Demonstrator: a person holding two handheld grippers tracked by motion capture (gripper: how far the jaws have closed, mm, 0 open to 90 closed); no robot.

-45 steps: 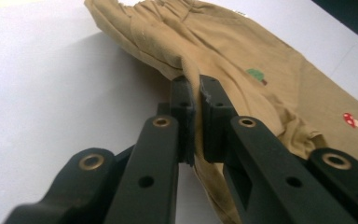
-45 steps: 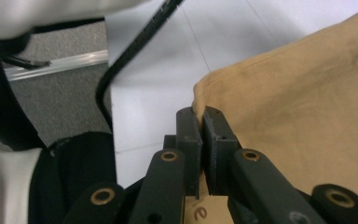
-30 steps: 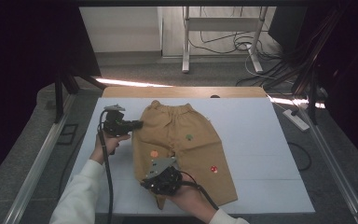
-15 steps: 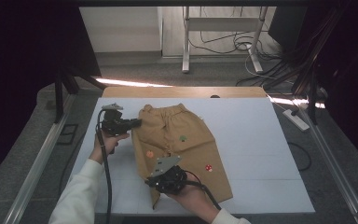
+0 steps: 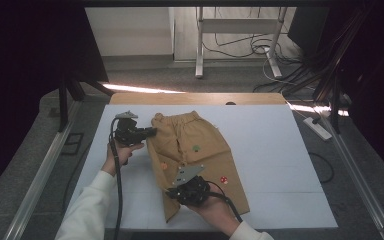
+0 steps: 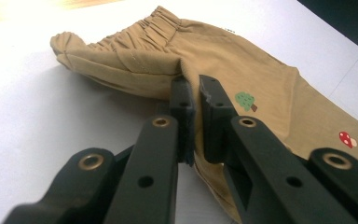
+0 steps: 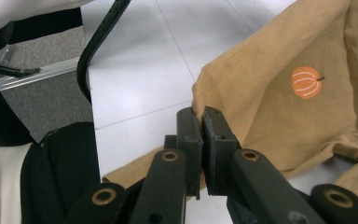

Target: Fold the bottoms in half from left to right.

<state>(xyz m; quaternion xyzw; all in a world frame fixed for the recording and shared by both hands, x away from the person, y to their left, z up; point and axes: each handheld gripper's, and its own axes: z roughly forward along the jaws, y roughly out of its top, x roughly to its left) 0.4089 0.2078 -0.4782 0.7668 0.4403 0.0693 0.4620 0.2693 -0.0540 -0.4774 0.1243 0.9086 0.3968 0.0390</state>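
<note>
I have a pair of small tan trousers (image 5: 195, 155) lying on the white bench (image 5: 280, 150), waistband toward the far edge and legs running back toward me. My left hand-held gripper (image 5: 152, 131) sits at the left side of the garment just below the waistband; in the left gripper view (image 6: 193, 100) its jaws are pressed nearly together on a fold of the tan cloth, with the gathered elastic waistband bunched up just beyond them and a little green tree print (image 6: 245, 101) to the right on the fabric. A red mushroom print (image 6: 347, 138) shows farther down the leg. My right hand-held gripper (image 5: 172, 191) is down near the lower part of the left leg; in the right gripper view (image 7: 200, 116) its jaws are clamped on the edge of the cloth, lifting it into a peak off the bench, with an orange pumpkin print (image 7: 306, 82) on the raised fabric just beyond. The left side of the trousers is drawn over toward the middle, so the garment lies narrower on that side.
</note>
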